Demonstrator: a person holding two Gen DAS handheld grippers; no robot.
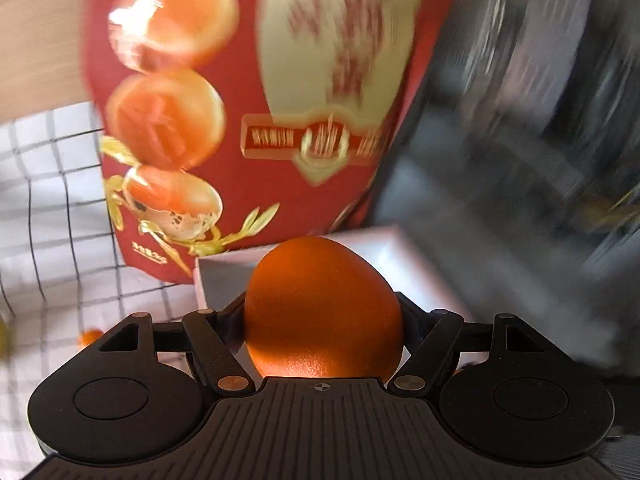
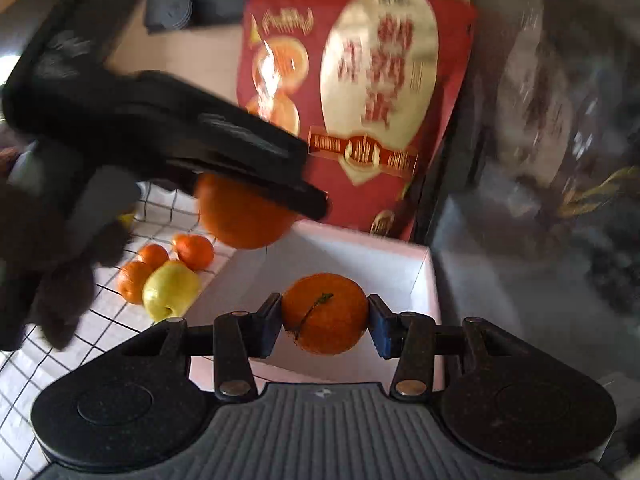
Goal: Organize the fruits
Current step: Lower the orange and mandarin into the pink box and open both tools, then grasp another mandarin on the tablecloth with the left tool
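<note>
My left gripper [image 1: 322, 320] is shut on a large orange [image 1: 322, 308], held above the near corner of a white box [image 1: 376, 248]. In the right wrist view that same left gripper [image 2: 256, 184] and its orange [image 2: 244, 220] hang over the box's left edge. My right gripper [image 2: 324, 320] is shut on a smaller orange with a green stem [image 2: 325, 314], above the open white box [image 2: 360, 252]. Left of the box, on a checked cloth [image 2: 120, 320], lie three small oranges [image 2: 194, 251] and a yellow fruit [image 2: 170, 290].
A red gift box lid with printed oranges [image 2: 360, 120] stands behind the white box, close in the left wrist view [image 1: 248, 120]. A dark cluttered surface [image 2: 540, 160] lies to the right. A person's dark gloved hand [image 2: 52, 280] holds the left gripper.
</note>
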